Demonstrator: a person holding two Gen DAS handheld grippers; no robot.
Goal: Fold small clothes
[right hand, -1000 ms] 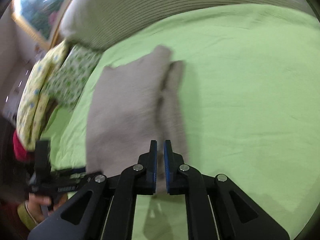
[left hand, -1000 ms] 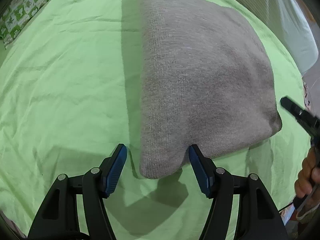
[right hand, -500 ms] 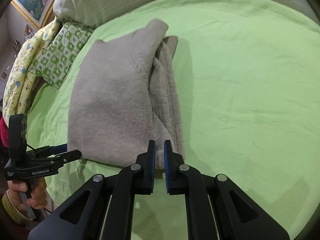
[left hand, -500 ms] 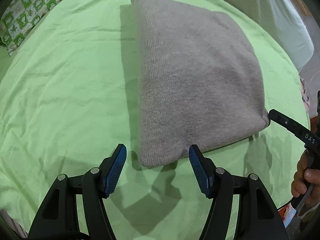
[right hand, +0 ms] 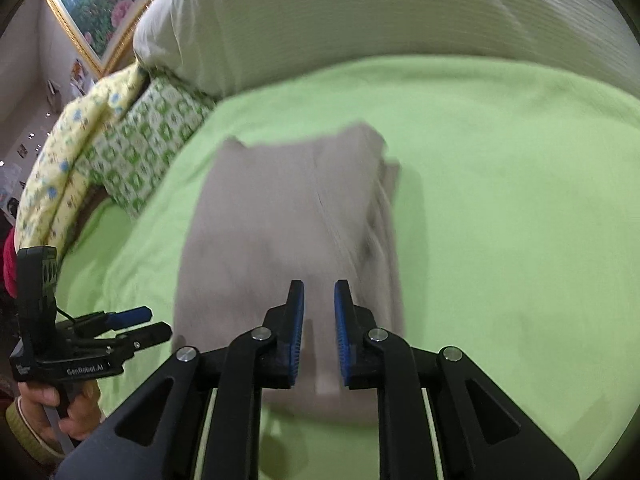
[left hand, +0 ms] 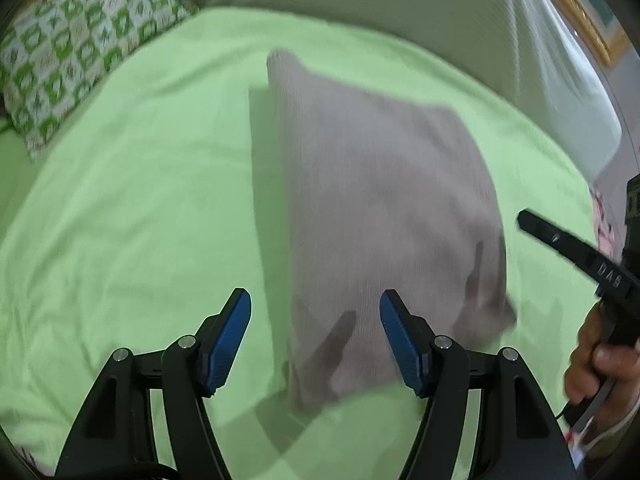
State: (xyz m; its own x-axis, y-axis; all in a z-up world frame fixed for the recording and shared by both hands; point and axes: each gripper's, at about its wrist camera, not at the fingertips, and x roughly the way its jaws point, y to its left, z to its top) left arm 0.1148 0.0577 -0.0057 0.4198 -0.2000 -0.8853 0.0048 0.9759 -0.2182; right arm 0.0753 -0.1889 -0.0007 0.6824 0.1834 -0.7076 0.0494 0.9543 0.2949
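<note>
Right gripper jaws just opening, empty | garment below, apart

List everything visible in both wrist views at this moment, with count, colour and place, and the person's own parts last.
folded garment: one, grey, middle of the sheet
sheet: one, light green, covering the bed
patterned pillow: one, green and white, far left
floral quilt: one, yellow, beside that pillow
striped bedding: pale, along the far edge
framed picture: one, gold frame, on the wall
left gripper: black, blue pads, open, above the garment's near edge
right gripper: black, blue pads, has just been opening, nothing pinched
hand: one, holding the right gripper's handle
</note>
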